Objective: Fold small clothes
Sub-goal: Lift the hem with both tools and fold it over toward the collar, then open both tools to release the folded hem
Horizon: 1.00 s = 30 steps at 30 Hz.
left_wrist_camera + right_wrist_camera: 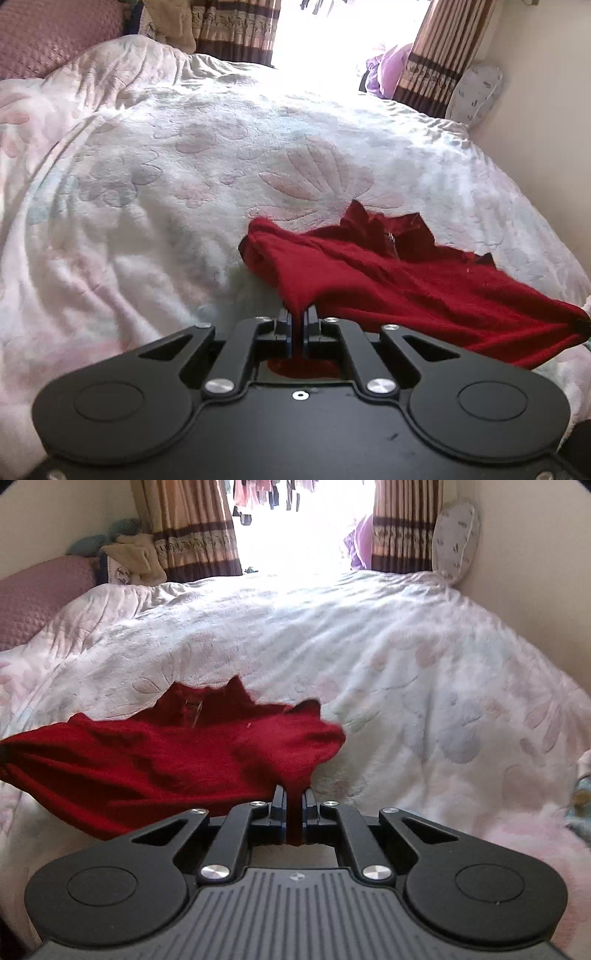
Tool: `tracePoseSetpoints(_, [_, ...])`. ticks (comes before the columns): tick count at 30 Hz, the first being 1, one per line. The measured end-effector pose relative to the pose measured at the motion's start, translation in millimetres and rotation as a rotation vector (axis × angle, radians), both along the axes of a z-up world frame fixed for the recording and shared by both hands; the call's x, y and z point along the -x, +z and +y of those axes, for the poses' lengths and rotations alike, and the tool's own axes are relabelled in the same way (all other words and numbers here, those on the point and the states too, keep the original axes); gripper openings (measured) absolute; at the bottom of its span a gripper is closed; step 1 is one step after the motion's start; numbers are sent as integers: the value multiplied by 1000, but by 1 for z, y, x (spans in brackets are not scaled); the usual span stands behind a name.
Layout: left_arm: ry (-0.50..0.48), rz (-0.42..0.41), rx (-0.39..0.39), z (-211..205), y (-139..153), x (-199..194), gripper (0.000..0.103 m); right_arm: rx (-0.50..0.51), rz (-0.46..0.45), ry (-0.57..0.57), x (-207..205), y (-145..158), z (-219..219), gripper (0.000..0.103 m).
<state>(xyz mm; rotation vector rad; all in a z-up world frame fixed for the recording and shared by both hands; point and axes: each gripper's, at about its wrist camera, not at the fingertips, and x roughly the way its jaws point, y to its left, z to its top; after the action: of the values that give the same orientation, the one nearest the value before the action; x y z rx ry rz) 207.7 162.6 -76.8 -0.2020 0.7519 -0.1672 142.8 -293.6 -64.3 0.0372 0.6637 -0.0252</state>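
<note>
Pinching red garment (388, 280) corners, both jaws closed; only right view shows teal cushions (92, 541).

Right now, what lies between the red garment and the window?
Only bare blanket lies between the red garment and the window, as the right wrist view shows best.

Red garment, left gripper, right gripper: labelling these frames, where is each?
red garment (424, 288), left wrist view, middle of cloth.
left gripper (296, 320), left wrist view, between fingertips.
right gripper (294, 799), right wrist view, between fingertips.
</note>
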Motion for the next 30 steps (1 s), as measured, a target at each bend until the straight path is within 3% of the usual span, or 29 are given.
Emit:
tracePoseSetpoints(6, [46, 25, 9, 22, 2, 66, 0, -3, 30, 4, 47, 5, -16, 5])
tracePoseSetpoints(7, [58, 36, -14, 25, -2, 78, 0, 3, 48, -5, 55, -1, -18, 0])
tracePoseSetpoints(10, [60, 109, -33, 33, -29, 98, 0, 79, 108, -67, 74, -24, -19, 0])
tracePoseSetpoints(14, [88, 173, -117, 32, -56, 103, 0, 77, 205, -137, 71, -62, -27, 7])
tracePoseSetpoints(16, [98, 144, -113, 24, -54, 98, 5, 82, 189, -151, 66, -68, -21, 11])
tracePoseSetpoints(18, [90, 99, -81, 9, -47, 87, 31, 42, 154, -152, 54, -66, -13, 13])
tracePoseSetpoints(22, [86, 16, -29, -35, -49, 54, 35, -76, 49, -80, 28, -65, 16, 19])
tracePoseSetpoints(25, [61, -6, 17, -72, -62, 30, 40, -56, -22, -37, -1, -78, 49, 21])
tracePoseSetpoints(28, [47, -14, -167, -99, -78, 13, 41, -39, -47, -81, -18, -89, 56, 22])
tracePoseSetpoints(30, [32, 1, -239, -97, -87, 8, 41, -90, -51, -69, -22, -89, 39, 32])
